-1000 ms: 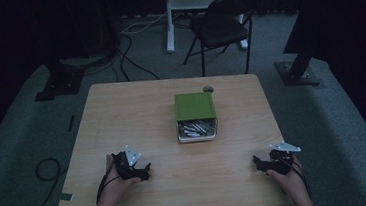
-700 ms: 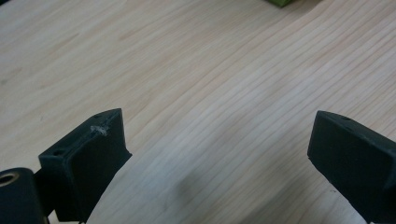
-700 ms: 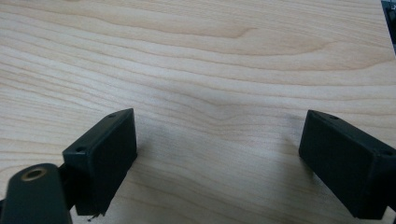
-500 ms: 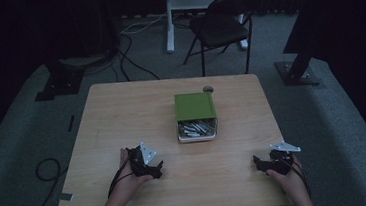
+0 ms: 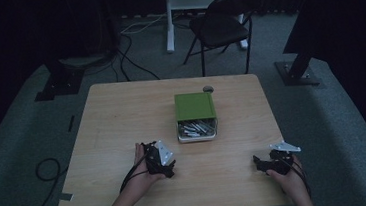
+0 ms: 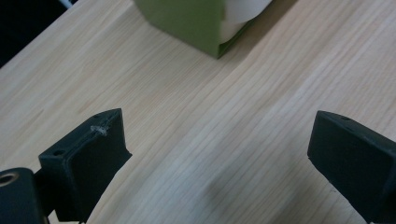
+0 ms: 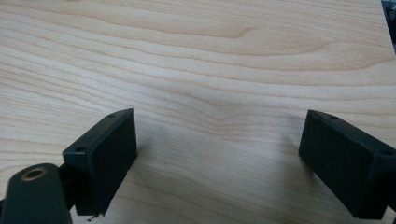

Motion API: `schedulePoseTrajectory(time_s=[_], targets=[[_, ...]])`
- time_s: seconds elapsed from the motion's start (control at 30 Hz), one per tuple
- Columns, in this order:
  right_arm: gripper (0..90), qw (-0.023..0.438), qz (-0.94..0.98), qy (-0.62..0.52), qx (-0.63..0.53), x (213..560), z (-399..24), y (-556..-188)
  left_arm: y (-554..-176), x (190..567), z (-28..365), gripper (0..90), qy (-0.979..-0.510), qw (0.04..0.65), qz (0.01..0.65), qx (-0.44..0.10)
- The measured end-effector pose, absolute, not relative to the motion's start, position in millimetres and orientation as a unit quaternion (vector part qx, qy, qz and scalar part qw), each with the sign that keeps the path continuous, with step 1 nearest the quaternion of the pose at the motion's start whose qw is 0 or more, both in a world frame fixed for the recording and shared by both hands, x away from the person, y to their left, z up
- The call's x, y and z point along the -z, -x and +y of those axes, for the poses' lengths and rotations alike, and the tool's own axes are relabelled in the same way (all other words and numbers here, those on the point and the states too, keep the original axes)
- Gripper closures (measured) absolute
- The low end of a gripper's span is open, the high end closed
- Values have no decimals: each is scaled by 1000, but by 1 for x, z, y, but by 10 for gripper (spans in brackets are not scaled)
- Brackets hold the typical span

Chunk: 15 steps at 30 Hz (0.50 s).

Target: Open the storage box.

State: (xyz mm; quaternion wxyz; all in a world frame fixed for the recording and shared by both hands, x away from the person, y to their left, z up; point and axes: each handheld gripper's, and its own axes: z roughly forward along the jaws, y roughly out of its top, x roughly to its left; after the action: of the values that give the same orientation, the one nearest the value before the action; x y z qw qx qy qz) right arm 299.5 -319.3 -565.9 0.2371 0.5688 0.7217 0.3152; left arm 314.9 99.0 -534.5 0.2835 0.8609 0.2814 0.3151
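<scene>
Two grippers, left (image 5: 169,170) and right (image 5: 257,162), both spread wide, empty. Green box (image 5: 195,106) nearby: probably light, stiff, slick; best grabbed across the sides.

A box (image 5: 195,107) sits at the middle of the table (image 5: 112,119), a tray of small parts (image 5: 197,129) at its near end. The left gripper (image 5: 162,161) lies before it to the left, the right gripper (image 5: 262,163) near the right corner.

green box (image 6: 187,21): cut off by top edge | box contents (image 5: 197,129): too small to identify
</scene>
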Motion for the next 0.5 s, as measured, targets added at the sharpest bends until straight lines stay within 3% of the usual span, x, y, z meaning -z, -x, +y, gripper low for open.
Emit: schedulePoseTrajectory(time_s=[0.5], targets=[[109, 237, 722, -569, -315, 566, -319, -300, -315, 536, 64, 52, -879, 255, 207, -346]])
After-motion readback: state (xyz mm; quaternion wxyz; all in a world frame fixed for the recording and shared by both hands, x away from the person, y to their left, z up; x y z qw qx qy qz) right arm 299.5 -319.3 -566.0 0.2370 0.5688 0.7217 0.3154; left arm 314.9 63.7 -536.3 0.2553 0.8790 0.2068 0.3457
